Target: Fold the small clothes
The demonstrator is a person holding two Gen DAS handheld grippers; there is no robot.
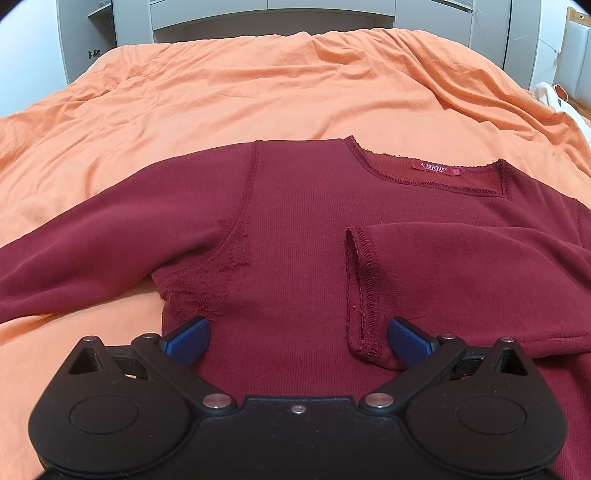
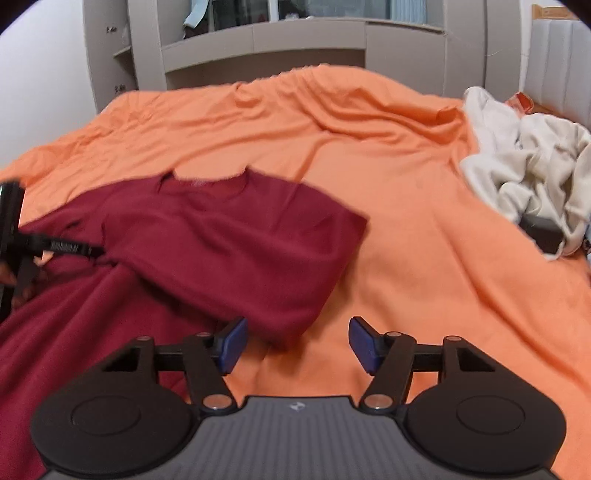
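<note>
Behind, grey cupboards (image 1: 258, 14) back the rumpled orange bedspread (image 1: 258, 92).

One dark red top (image 1: 295, 229), one orange bedspread (image 1: 229, 92), one heap of cream cloth (image 2: 532, 173), two grippers.

Matt ribbed knit on maroon top (image 1: 303, 229), frayed rough at seams. Wrinkled matt cotton on orange bedcover (image 1: 240, 92). Matt black plastic, blue rubbery pads (image 1: 190, 339), shiny metal pins on left tool (image 1: 298, 341).
</note>
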